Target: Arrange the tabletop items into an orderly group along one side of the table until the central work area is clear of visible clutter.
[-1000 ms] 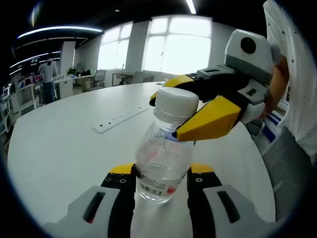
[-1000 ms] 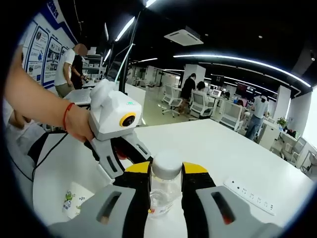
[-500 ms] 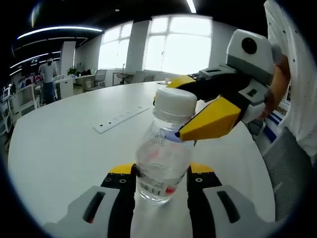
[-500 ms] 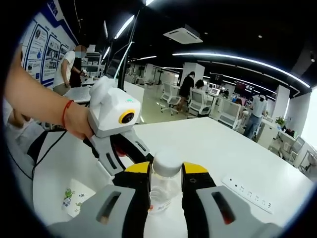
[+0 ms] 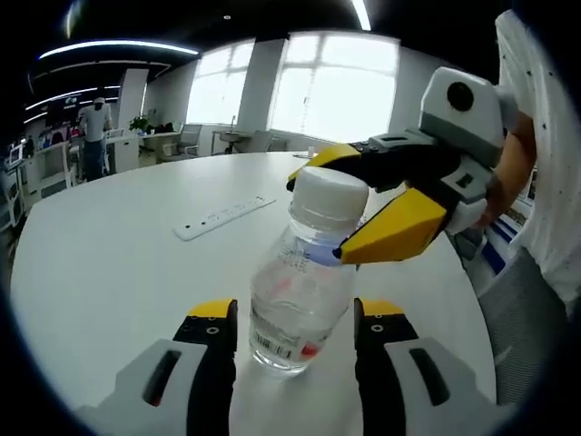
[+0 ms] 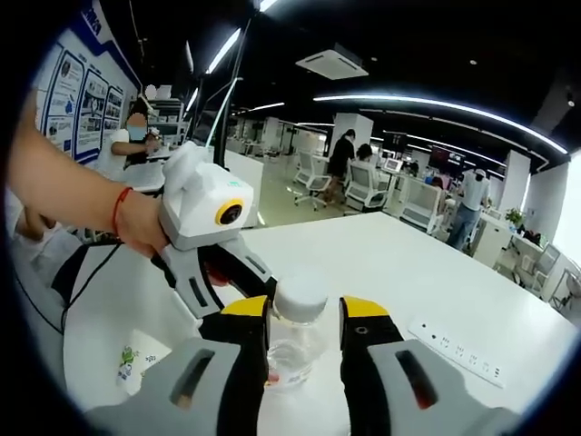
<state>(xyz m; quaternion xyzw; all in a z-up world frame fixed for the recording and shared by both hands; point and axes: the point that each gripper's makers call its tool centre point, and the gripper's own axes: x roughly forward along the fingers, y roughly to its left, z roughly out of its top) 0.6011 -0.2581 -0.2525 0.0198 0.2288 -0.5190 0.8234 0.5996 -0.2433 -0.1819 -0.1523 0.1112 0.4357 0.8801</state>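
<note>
Left gripper view
Left gripper (image 5: 295, 318): its black, yellow-tipped jaws are seen rising from the bottom edge, held apart, with a small gap on each side of the bottle.
Bottle: a clear plastic bottle with a white screw cap (image 5: 300, 289) is stood upright on the round white table (image 5: 100, 272), between the left jaws and touched by neither.
Right gripper (image 5: 349, 200): it is brought in from the right, level with the cap; one yellow jaw is laid before the neck and the other behind the cap. Whether the cap is pinched cannot be told.
Hand: the right gripper's grey body is held by a person's hand (image 5: 505, 177) at the right edge, the forearm sloping down beside a white dotted garment.
Beyond the jaws: a long white power strip (image 5: 223, 216) is laid flat on the table, well apart from the bottle.

Right gripper view
Right gripper (image 6: 304, 322): the jaws are set to either side of the bottle cap (image 6: 300, 295), close to it; contact cannot be judged.
Left gripper (image 6: 238, 286): it is reached in from the left, angled down toward the bottle's base.
Hand: the left gripper is grasped by a hand (image 6: 141, 222) with a red wrist cord (image 6: 119, 211).
Table: a white sheet with a green print (image 6: 138, 356) is lying left of the jaws; the power strip (image 6: 454, 352) is lying to their right.
</note>
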